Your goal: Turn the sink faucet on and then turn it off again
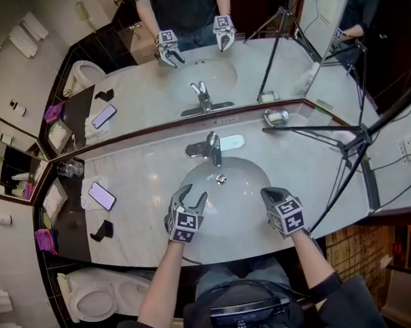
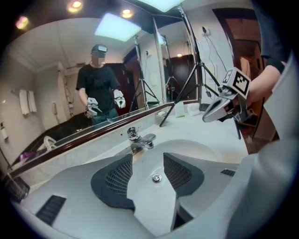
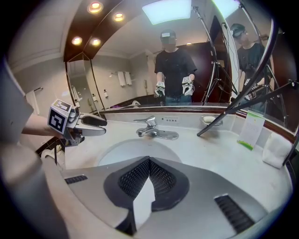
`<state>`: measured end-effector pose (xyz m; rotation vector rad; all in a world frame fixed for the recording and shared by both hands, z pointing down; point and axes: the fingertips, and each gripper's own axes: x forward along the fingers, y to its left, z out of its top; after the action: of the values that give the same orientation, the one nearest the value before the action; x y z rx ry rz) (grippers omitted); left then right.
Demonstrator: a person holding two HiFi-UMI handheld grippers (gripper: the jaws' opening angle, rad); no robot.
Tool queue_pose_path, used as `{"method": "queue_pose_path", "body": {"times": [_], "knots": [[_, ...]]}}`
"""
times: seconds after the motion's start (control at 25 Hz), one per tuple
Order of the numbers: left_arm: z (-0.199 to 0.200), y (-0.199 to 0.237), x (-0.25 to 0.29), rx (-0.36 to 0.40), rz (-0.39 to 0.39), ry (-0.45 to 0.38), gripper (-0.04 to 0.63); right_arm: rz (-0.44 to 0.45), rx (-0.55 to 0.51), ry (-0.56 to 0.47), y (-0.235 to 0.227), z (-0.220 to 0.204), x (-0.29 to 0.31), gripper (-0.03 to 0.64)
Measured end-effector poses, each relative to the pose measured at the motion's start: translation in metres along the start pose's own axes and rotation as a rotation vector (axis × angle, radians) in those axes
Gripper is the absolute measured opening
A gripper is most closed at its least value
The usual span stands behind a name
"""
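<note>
Faucet (image 1: 209, 149), long axis pointing toward basin (image 1: 244, 187)

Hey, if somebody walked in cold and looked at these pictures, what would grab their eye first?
Two tools hang over the white sink basin at the middle of the counter: the left hand-held gripper with its jaws apart, and the right hand-held gripper with its jaws together, both empty. Just beyond them the chrome faucet stands at the basin's back edge. The big mirror behind it repeats the whole scene.
</note>
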<state>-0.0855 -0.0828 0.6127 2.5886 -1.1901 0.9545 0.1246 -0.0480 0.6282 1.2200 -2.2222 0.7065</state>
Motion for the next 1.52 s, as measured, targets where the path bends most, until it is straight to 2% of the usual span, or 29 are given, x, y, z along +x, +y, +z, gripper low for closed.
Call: {"method": "queue_pose_path", "body": {"times": [0.12,0.28,0.4,0.48,0.6,0.84,0.96,1.2,1.28,1.52], "knots": [[-0.001,0.01,0.025,0.115,0.001,0.037,0.201,0.006,0.017,0.012,0.0,-0.01,0.01,0.021],[0.01,0.032,0.057,0.204,-0.002,0.054,0.201,0.009,0.029,0.03,-0.001,-0.024,0.022,0.021],[0.018,0.045,0.08,0.313,0.007,0.072,0.202,0.009,0.043,0.039,-0.004,-0.032,0.029,0.021],[0.02,0.049,0.095,0.385,0.0,0.093,0.242,0.007,0.053,0.045,-0.007,-0.036,0.034,0.021],[0.022,0.05,0.112,0.487,-0.016,0.112,0.242,0.006,0.07,0.056,-0.007,-0.044,0.039,0.021],[0.037,0.053,0.13,0.708,0.044,0.118,0.241,0.009,0.092,0.078,-0.004,-0.061,0.046,0.021],[0.042,0.055,0.139,0.795,0.07,0.109,0.229,0.009,0.109,0.084,-0.002,-0.066,0.047,0.021],[0.049,0.056,0.15,0.847,0.114,0.094,0.188,-0.004,0.132,0.093,-0.01,-0.085,0.046,0.021],[0.055,0.057,0.15,0.841,0.138,0.086,0.136,-0.008,0.137,0.096,-0.012,-0.088,0.045,0.021],[0.058,0.058,0.152,0.81,0.146,0.093,0.137,-0.01,0.15,0.103,-0.009,-0.095,0.042,0.021]]}}
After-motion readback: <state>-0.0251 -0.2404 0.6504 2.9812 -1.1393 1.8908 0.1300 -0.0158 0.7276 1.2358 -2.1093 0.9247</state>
